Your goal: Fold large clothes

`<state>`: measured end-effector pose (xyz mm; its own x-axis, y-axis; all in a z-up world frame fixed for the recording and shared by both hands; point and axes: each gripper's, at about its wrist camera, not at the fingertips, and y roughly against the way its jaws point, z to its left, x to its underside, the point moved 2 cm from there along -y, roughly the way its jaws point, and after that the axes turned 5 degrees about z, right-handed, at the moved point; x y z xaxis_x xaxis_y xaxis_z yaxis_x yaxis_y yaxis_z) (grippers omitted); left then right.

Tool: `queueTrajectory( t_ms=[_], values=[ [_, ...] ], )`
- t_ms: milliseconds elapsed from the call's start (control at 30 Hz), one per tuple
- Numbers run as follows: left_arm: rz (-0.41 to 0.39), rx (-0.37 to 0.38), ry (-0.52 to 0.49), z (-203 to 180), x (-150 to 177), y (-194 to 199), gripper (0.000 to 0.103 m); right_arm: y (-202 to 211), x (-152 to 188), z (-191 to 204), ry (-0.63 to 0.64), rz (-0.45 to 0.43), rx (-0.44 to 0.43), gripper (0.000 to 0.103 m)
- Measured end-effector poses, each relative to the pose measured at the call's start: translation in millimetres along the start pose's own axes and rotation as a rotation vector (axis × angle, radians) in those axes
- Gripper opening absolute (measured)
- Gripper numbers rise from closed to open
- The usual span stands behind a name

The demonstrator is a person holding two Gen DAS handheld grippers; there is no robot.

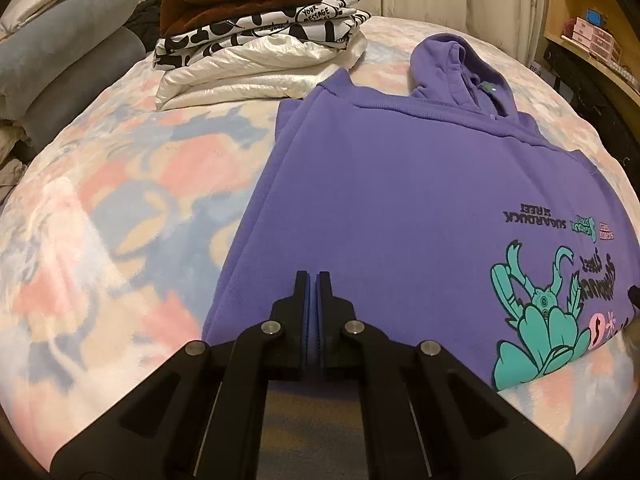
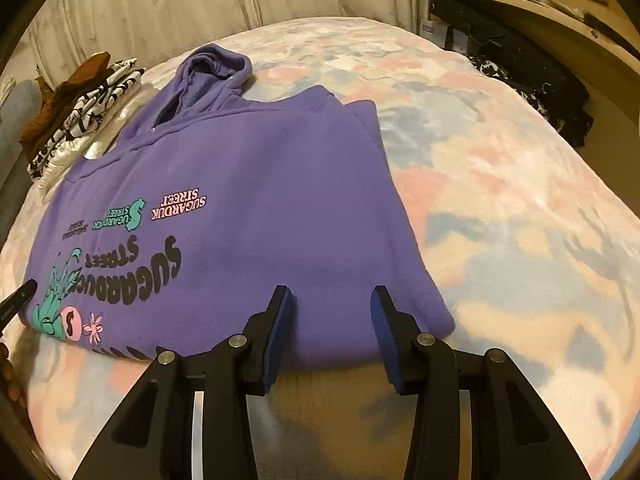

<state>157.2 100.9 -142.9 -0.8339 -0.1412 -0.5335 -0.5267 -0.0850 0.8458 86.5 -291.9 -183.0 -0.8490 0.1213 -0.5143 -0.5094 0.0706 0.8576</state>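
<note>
A purple hoodie (image 1: 400,184) with a teal and black print lies folded on the bed, sleeves tucked in and hood (image 1: 452,64) at the far end. My left gripper (image 1: 314,276) is shut and empty over the hoodie's near left part. In the right wrist view the hoodie (image 2: 260,184) fills the middle. My right gripper (image 2: 330,296) is open and empty over the hoodie's near right edge. The tip of the left gripper (image 2: 18,296) shows at the far left of that view.
A stack of folded clothes (image 1: 256,36) sits at the bed's far left, also in the right wrist view (image 2: 76,112). Grey pillows (image 1: 60,60) lie at the left. The bed cover (image 2: 520,200) is pastel patterned. A wooden shelf (image 2: 540,8) and dark clothes (image 2: 532,84) stand to the right.
</note>
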Motion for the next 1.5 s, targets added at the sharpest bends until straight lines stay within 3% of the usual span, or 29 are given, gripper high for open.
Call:
queueTrajectory(
  t_ms=[333, 500, 633, 767, 900, 1000, 1067, 1100, 1367, 1500],
  values=[
    [0.002, 0.049, 0.032, 5, 1, 0, 0.003, -11, -9, 2, -0.008, 0.004, 0.013, 0.046],
    [0.0, 0.096, 0.049, 6, 1, 2, 0.012, -14, -10, 2, -0.01, 0.003, 0.003, 0.052],
    [-0.003, 0.079, 0.019, -1, 1, 3, 0.019, -16, -11, 5, 0.0, 0.0, 0.012, 0.059],
    [-0.007, 0.055, 0.004, -8, -1, 8, 0.02, -18, -15, 10, 0.007, 0.02, 0.022, 0.064],
    [-0.006, 0.107, 0.013, -11, -10, 18, 0.02, -13, -24, 12, -0.021, 0.043, -0.051, 0.064],
    [-0.058, 0.105, -0.033, -18, -29, 36, 0.023, -3, -37, 14, -0.032, 0.03, -0.11, 0.064],
    [-0.075, 0.109, -0.052, -23, -44, 44, 0.038, 8, -53, 19, -0.009, -0.004, -0.111, 0.064],
    [-0.083, 0.115, -0.063, -26, -55, 49, 0.04, 13, -61, 22, 0.004, -0.019, -0.112, 0.064],
    [-0.127, 0.133, -0.175, -55, -151, 71, 0.042, 65, -163, 44, 0.137, -0.173, -0.142, 0.065],
    [-0.137, 0.157, -0.23, -80, -207, 68, 0.047, 75, -222, 57, 0.184, -0.229, -0.137, 0.07]
  ],
)
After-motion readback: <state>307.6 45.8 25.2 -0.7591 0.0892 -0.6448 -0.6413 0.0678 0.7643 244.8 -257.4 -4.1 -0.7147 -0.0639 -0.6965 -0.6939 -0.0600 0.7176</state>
